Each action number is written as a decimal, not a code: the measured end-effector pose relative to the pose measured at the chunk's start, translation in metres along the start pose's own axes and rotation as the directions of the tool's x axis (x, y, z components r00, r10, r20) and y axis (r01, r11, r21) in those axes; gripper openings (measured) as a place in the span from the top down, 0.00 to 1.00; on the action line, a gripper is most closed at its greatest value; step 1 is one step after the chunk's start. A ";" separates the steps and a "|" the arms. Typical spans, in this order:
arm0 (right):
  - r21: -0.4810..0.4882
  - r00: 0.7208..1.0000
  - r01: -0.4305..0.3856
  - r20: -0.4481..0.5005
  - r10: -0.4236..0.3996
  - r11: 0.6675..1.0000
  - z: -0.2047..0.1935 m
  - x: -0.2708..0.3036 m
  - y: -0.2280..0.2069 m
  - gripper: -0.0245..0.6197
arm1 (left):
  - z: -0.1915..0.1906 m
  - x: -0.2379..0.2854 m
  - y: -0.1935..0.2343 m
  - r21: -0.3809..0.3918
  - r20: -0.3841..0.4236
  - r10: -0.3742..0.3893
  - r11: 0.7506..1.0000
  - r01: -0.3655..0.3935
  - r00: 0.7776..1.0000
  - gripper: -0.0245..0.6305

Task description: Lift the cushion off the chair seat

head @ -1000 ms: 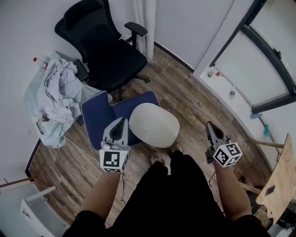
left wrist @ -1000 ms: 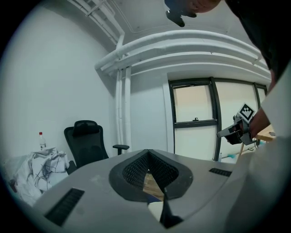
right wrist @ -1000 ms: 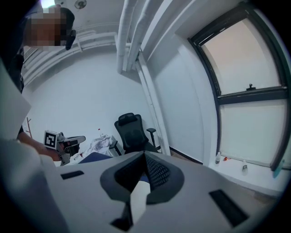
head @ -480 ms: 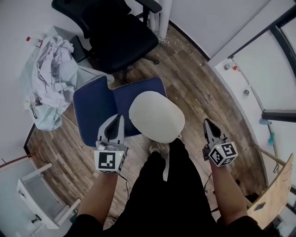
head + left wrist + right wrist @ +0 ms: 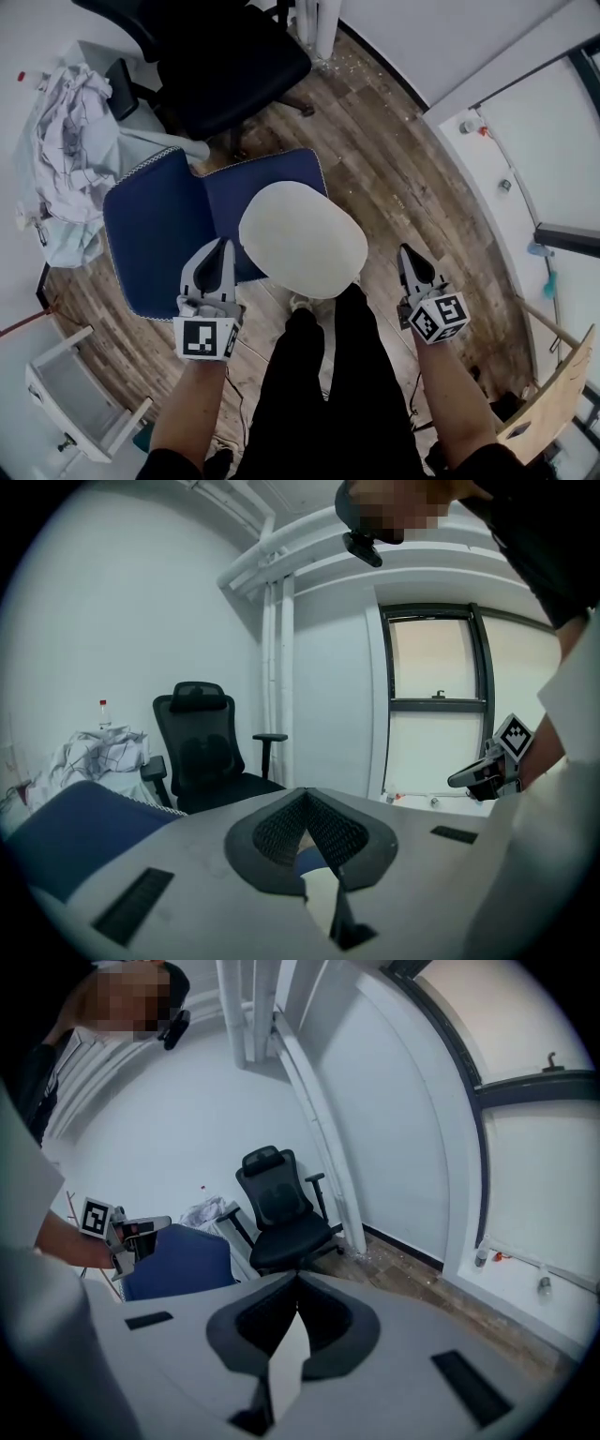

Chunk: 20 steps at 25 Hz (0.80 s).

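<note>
Cushion: the cream cushion [image 5: 300, 239] lies on the seat of the blue chair [image 5: 150, 234], between the two tongs.
Left tongs [image 5: 223, 246]: tips together, nothing in them, just beside the cushion's left edge.
Right tongs [image 5: 405, 251]: tips together, empty, off to the cushion's right above the wooden floor [image 5: 394, 169].
Behind: a black office chair [image 5: 234, 56].

The plank floor [image 5: 403, 178] is occupied by a blue chair [image 5: 155, 234], beyond which a black office chair [image 5: 234, 66] is set. A white cushion [image 5: 300, 239] is laid on the blue seat, overhanging its near edge. Pale crumbs [image 5: 361, 64] are scattered by the wall [image 5: 431, 37].
</note>
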State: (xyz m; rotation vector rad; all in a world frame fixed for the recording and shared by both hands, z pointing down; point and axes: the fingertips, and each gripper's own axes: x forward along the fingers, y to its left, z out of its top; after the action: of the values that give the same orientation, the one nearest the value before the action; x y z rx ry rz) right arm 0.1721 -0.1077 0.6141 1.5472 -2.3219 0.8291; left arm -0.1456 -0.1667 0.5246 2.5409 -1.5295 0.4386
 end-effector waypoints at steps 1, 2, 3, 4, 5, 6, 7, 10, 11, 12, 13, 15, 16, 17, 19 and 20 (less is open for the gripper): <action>-0.005 1.000 0.001 -0.006 -0.001 1.000 -0.006 0.005 -0.004 0.94 | -0.008 0.003 -0.002 -0.008 -0.001 0.002 1.000 -0.002 1.000 0.96; -0.012 1.000 0.005 -0.015 -0.005 1.000 -0.011 0.010 -0.008 0.94 | -0.015 0.007 -0.004 -0.017 -0.003 0.002 1.000 -0.002 1.000 0.96; -0.017 1.000 0.011 -0.025 -0.011 1.000 -0.017 0.015 -0.012 0.94 | -0.023 0.011 -0.008 -0.022 -0.006 -0.002 1.000 0.002 1.000 0.96; -0.017 0.999 0.017 -0.034 -0.017 1.000 -0.022 0.018 -0.016 0.94 | -0.029 0.013 -0.013 -0.022 -0.010 -0.012 1.000 0.012 1.000 0.96; -0.013 0.999 0.020 -0.042 -0.021 1.000 -0.026 0.020 -0.018 0.94 | -0.034 0.015 -0.019 -0.018 -0.012 -0.023 1.000 0.023 1.000 0.96; -0.008 0.999 0.019 -0.048 -0.020 1.000 -0.030 0.020 -0.020 0.94 | -0.037 0.017 -0.024 -0.014 -0.013 -0.032 0.999 0.032 0.999 0.96; -0.004 0.999 0.015 -0.051 -0.015 1.000 -0.034 0.020 -0.021 0.94 | -0.040 0.018 -0.029 -0.015 -0.014 -0.037 0.999 0.037 0.999 0.96; -0.013 0.998 -0.001 -0.057 0.001 1.000 -0.046 0.026 -0.026 0.94 | -0.050 0.024 -0.036 -0.040 -0.015 -0.033 0.999 0.032 0.999 0.96; -0.017 0.998 -0.005 -0.062 0.004 1.000 -0.052 0.030 -0.029 0.94 | -0.055 0.026 -0.038 -0.040 -0.017 -0.035 0.999 0.034 0.999 0.96; -0.019 0.998 -0.008 -0.067 0.006 1.000 -0.057 0.033 -0.033 0.94 | -0.061 0.029 -0.040 -0.030 -0.019 -0.042 0.999 0.041 0.999 0.96; -0.019 0.997 -0.008 -0.070 0.006 1.000 -0.062 0.036 -0.038 0.94 | -0.067 0.032 -0.043 -0.014 -0.019 -0.052 0.999 0.052 0.998 0.96; -0.009 0.997 -0.006 -0.074 0.005 1.000 -0.071 0.038 -0.046 0.94 | -0.075 0.038 -0.049 0.006 -0.017 -0.066 0.998 0.066 0.998 0.96; -0.002 0.997 -0.008 -0.073 0.008 1.000 -0.076 0.040 -0.049 0.94 | -0.078 0.039 -0.050 0.004 -0.019 -0.067 0.998 0.067 0.998 0.96; 0.002 0.997 -0.013 -0.074 0.013 1.000 -0.081 0.042 -0.050 0.94 | -0.080 0.041 -0.051 -0.003 -0.021 -0.065 0.998 0.065 0.998 0.96; 0.005 0.997 -0.024 -0.075 0.024 1.000 -0.092 0.048 -0.051 0.94 | -0.086 0.041 -0.054 -0.027 -0.030 -0.062 0.998 0.061 0.998 0.96; 0.005 0.997 -0.030 -0.076 0.030 1.000 -0.098 0.053 -0.051 0.94 | -0.089 0.040 -0.055 -0.031 -0.039 -0.064 0.998 0.063 0.997 0.96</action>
State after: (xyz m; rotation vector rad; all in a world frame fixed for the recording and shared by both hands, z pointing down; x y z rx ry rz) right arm 0.1846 -0.1068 0.7357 1.4590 -2.2963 0.8841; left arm -0.0946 -0.1503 0.6232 2.5343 -1.4267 0.4520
